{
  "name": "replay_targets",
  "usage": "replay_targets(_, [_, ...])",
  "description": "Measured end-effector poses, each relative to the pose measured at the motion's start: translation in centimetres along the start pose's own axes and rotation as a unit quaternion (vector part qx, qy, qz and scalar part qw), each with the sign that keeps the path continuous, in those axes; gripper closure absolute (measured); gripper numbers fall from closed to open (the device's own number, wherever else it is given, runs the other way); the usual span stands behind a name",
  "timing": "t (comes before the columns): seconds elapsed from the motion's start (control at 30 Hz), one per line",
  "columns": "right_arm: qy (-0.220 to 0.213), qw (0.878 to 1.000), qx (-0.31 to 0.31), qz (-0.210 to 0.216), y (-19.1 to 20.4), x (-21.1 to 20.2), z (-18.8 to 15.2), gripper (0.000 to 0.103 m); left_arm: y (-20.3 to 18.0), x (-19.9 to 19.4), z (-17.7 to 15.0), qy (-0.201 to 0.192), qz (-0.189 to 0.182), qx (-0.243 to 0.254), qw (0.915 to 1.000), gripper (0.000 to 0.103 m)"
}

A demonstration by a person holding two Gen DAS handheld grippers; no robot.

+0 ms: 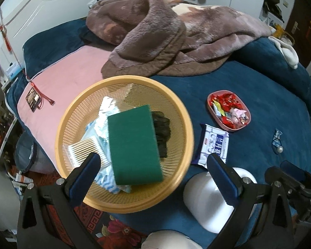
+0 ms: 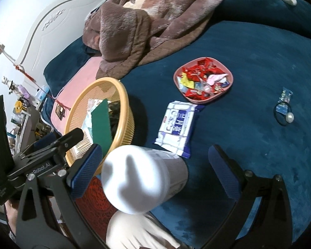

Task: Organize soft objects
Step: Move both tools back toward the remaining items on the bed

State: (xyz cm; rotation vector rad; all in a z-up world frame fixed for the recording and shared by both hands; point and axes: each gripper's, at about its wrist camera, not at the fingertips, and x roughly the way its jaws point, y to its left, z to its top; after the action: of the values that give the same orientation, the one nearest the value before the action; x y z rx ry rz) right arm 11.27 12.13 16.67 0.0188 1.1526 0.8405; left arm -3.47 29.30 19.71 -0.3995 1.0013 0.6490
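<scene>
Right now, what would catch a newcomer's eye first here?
The green scouring pad tilted in the round yellow basket at the bed's edge. To its right on the blue bedspread sits a pink dish of red-wrapped candies, and a white roll looms blurred up close.

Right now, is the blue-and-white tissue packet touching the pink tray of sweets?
Apart. The right wrist view shows a strip of dark blue bedcover between the blue-and-white tissue packet and the pink tray of sweets.
</scene>
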Motion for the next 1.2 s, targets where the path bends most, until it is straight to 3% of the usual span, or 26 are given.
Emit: replay_targets(1.2, [-0.028, 0.994, 0.105, -0.032, -13.7, -5.4, -2.8, 0.000, -15.5, 0.5, -1.5, 0.012, -0.042, 0.116, 0.9923, 0.001])
